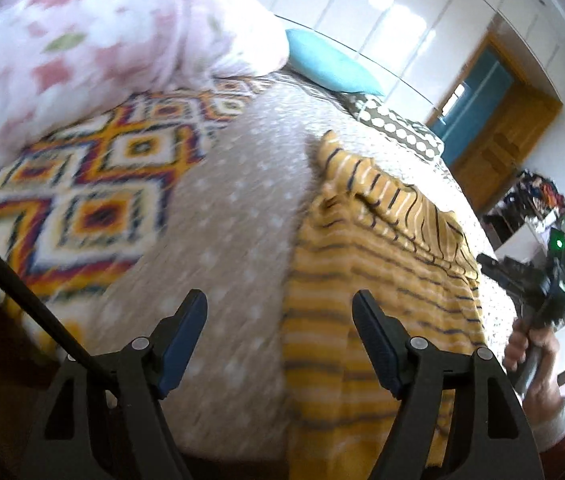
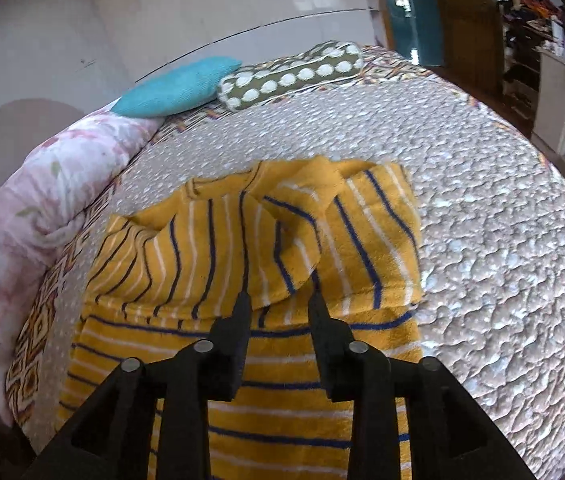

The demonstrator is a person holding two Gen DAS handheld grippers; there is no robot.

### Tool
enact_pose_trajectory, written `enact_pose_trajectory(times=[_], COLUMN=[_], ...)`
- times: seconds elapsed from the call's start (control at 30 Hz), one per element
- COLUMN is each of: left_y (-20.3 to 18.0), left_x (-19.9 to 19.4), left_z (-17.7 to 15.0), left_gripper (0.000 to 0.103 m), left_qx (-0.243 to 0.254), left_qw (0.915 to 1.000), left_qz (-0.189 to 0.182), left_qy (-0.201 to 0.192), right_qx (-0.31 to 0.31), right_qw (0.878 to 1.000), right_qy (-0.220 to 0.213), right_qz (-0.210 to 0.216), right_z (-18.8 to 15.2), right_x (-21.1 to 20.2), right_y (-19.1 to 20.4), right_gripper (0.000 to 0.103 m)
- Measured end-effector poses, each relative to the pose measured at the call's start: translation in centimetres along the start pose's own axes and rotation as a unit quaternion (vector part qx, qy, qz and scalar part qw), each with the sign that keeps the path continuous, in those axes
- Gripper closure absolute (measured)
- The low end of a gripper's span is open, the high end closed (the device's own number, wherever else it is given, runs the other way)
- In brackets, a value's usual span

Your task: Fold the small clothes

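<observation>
Left wrist view first: left gripper hangs low over the bed with its jaws spread wide and nothing between them, one finger above the dotted bedspread, the other above the yellow striped top. Off to the side you can see the right hand wrapped round its handle, pretty blurry.

Right wrist view: right gripper points down at the yellow striped top, which lies partly folded on the bedspread. Jaws are partly open, tips right at a folded-over flap, can't tell if they're touching it.
</observation>
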State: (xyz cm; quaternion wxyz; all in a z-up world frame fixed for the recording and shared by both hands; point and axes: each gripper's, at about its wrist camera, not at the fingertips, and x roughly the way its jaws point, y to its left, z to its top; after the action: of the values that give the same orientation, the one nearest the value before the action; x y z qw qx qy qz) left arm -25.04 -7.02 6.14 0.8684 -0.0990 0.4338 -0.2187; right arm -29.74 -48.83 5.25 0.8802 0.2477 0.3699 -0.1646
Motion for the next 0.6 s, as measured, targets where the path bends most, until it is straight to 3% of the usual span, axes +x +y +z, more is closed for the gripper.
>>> enact_pose_trajectory(times=[0.17, 0.43, 0.5, 0.6], left_y=[-2.2, -6.9, -7.3, -6.4], left_x=[5.8, 17.0, 19.6, 23.6], left_z=[4.4, 10.8, 11.6, 12.5], left_gripper=[0.029, 0.029, 0.029, 0.029], left_qx=[0.038, 0.113, 0.109, 0.051], left_qw=[0.9988, 0.9916, 0.9912, 0.9940], left_qz=[0.017, 0.032, 0.032, -0.003], left_qy=[0.026, 0.055, 0.067, 0.097], right_qx=[-0.007, -0.007, 0.005, 0.027], right_qw=[1.000, 1.000, 1.000, 1.000], right_qy=[0.003, -0.021, -0.014, -0.005], right_qz=[0.010, -0.019, -0.008, 0.012], right_z=[-0.7, 3.3, 4.2, 5.4], right_x=[0.4, 2.6, 3.8, 5.2], right_y=[-1.1, -5.3, -6.3, -7.3], right_gripper=[0.065, 0.064, 0.064, 0.064])
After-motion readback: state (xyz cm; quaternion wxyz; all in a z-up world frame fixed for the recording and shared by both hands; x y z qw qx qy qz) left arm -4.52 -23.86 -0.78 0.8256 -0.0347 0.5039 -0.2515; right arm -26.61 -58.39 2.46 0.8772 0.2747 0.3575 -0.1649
